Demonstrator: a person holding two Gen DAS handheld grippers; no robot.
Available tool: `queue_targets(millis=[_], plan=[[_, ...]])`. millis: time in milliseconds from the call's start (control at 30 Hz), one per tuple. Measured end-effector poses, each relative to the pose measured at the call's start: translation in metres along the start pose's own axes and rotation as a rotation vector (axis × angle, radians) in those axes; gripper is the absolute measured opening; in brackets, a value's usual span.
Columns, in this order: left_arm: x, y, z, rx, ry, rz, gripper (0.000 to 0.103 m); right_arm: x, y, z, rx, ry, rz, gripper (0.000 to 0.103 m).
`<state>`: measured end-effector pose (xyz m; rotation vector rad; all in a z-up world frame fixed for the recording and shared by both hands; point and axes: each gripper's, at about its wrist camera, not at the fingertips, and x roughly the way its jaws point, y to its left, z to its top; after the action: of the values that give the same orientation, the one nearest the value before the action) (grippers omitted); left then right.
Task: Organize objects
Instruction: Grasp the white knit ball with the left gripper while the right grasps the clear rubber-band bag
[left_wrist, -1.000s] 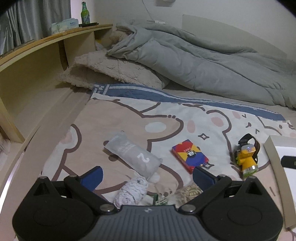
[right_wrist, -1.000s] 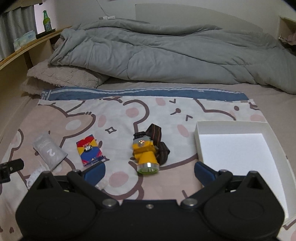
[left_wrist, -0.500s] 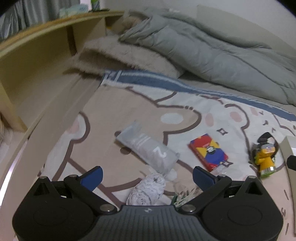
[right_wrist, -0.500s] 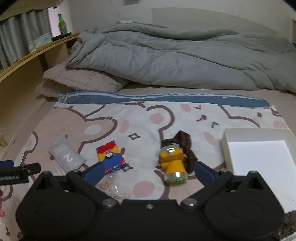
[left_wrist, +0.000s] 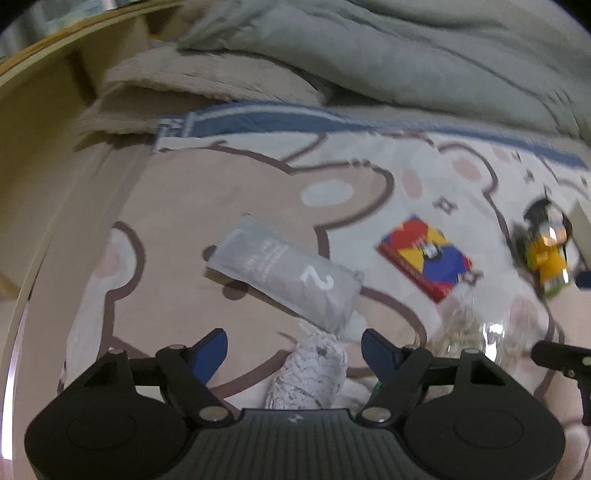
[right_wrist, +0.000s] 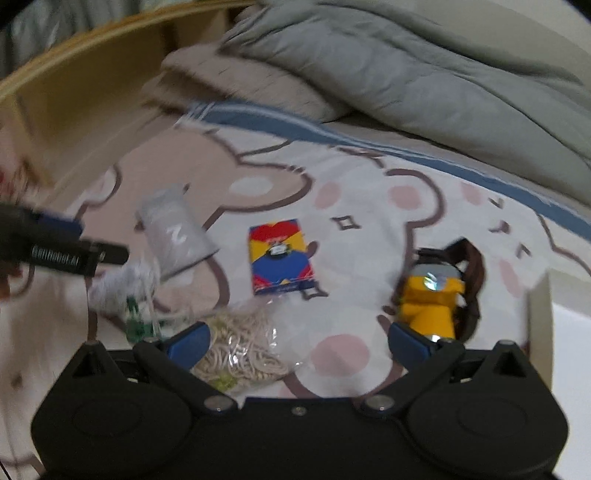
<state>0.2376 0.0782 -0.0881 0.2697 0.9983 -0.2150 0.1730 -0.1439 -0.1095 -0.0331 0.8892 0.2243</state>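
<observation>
**Both claws low over the clutter on the bed**

From the left wrist, the left claw (left_wrist: 293, 349) had just been closing but stood apart, its blue pads clear of the white sock (left_wrist: 308, 373) lying between them. The grey pouch (left_wrist: 286, 273) lay just beyond, its near corner touching or overlapping the sock. The card box (left_wrist: 424, 258) sat further right on the blanket (left_wrist: 192, 206), and the headlamp (left_wrist: 546, 254) beyond that, by the edge of the white box (left_wrist: 580, 229). The picture was blurred. If the pads shut now they might catch the pouch's corner with the sock, or pinch the soft blanket under it.

From the right wrist, the right claw (right_wrist: 297, 343) stood wide apart and held nothing. A clear bag (right_wrist: 240, 350) of rubber bands lay against its left finger (right_wrist: 188, 341), and the headlamp (right_wrist: 430, 299) sat close by the other. With two things so near, a closing might grab the wrong one, and the slippery bag could slide out. The white box (right_wrist: 539, 317) showed only a wall and a strip of bare floor at the right edge; nothing could be seen in it, though most of it lay out of view
</observation>
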Motion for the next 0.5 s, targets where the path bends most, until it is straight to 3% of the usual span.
queue_targets(millis=[167, 267, 367, 500], plan=[[0.015, 0.007, -0.004, 0.078, 0.087, -0.051, 0.075, 0.018, 0.01, 0.002, -0.051, 0.052, 0.098, 0.103], [0.027, 0.01, -0.01, 0.108, 0.147, -0.063, 0.065, 0.027, 0.019, 0.001, -0.101, 0.083, 0.145, 0.103], [0.034, 0.008, -0.014, 0.128, 0.179, -0.1, 0.063, 0.036, 0.03, -0.001, -0.162, 0.113, 0.16, 0.103], [0.043, -0.007, -0.015, 0.184, 0.202, -0.081, 0.061, 0.048, 0.041, -0.004, -0.212, 0.148, 0.151, 0.103]])
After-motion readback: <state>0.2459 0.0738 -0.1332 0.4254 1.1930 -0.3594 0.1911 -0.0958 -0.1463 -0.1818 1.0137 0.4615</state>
